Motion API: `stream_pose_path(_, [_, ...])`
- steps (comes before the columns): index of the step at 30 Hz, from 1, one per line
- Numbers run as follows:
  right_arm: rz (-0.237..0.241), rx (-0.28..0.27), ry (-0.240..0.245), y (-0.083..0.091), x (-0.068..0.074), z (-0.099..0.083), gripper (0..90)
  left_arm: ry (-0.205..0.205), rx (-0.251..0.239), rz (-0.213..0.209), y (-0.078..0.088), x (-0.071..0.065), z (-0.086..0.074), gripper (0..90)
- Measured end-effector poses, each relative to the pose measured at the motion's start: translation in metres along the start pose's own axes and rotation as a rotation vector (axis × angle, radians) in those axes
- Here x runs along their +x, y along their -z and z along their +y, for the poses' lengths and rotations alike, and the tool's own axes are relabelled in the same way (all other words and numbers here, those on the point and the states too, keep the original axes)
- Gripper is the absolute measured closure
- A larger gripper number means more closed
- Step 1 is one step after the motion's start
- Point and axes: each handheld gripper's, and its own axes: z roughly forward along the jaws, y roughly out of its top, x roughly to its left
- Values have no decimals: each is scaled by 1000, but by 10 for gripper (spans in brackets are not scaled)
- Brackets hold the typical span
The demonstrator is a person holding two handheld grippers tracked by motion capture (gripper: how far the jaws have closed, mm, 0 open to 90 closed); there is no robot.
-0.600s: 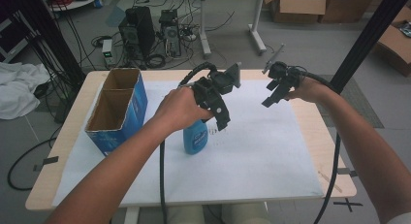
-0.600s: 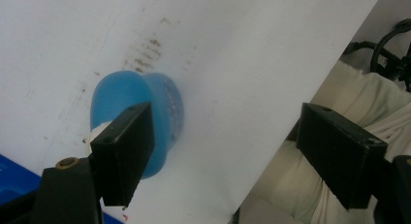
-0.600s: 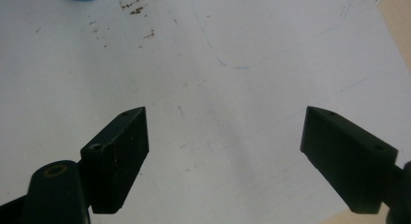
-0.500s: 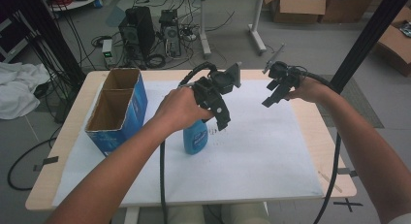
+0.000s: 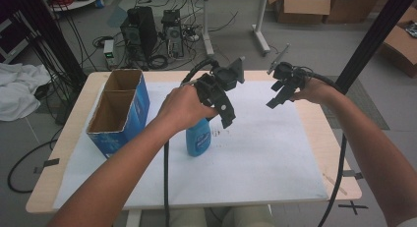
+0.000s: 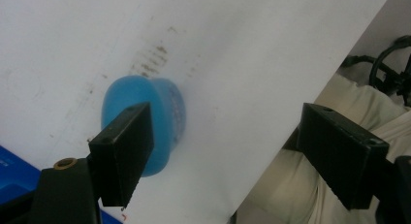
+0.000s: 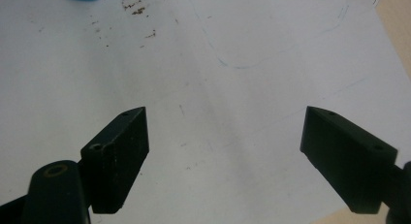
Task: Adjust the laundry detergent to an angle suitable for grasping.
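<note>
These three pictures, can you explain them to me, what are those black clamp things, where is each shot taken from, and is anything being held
A person sits at a table and holds a hand-operated gripper in each hand: the left gripper and the right gripper. The wide picture comes from a camera above the table. The other two come from cameras riding on each gripper, looking along its two black jaws. On the white sheet stand a blue bottle and an open blue cardboard box with two compartments. The left gripper hovers over the bottle with its jaws wide apart, not clamping it. The right gripper is open above bare sheet. Nothing is held.
</note>
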Motion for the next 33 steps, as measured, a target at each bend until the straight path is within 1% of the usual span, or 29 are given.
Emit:
stream_pose_path(6, [-3,-2,0,3,1,-1,176,36,-7,28,9,1,1,213])
stream_pose_path(8, [-3,-5,-2,4,1,-2,176,55,-8,38,12,3,1,213])
stream_pose_path(12, [-3,-3,1,4,1,-2,176,95,-8,50,15,9,0,209])
stream_pose_path(15, [-2,-5,3,4,1,-2,176,115,-7,56,14,14,-1,208])
stream_pose_path(19, [-1,-3,2,3,2,-2,176,122,-6,57,15,22,-3,208])
stream_pose_path(20, [-1,-3,3,4,2,-2,176,130,-3,53,15,26,-5,209])
stream_pose_path(21, [-1,-3,3,4,2,-2,176,130,-3,53,15,26,-5,208])
stream_pose_path(24, [-2,-2,4,4,2,-1,176,134,-10,50,16,32,-7,208])
stream_pose_path(26, [-3,-1,3,4,1,-1,176,131,-14,42,17,36,-9,208])
stream_pose_path(28, [-3,1,2,4,2,-1,177,119,-20,34,17,39,-11,208])
stream_pose_path(30, [-4,-1,3,5,2,-1,178,111,-23,37,16,42,-12,208])
stream_pose_path(33, [-3,2,-1,4,2,-1,178,119,-23,41,14,47,-15,204])
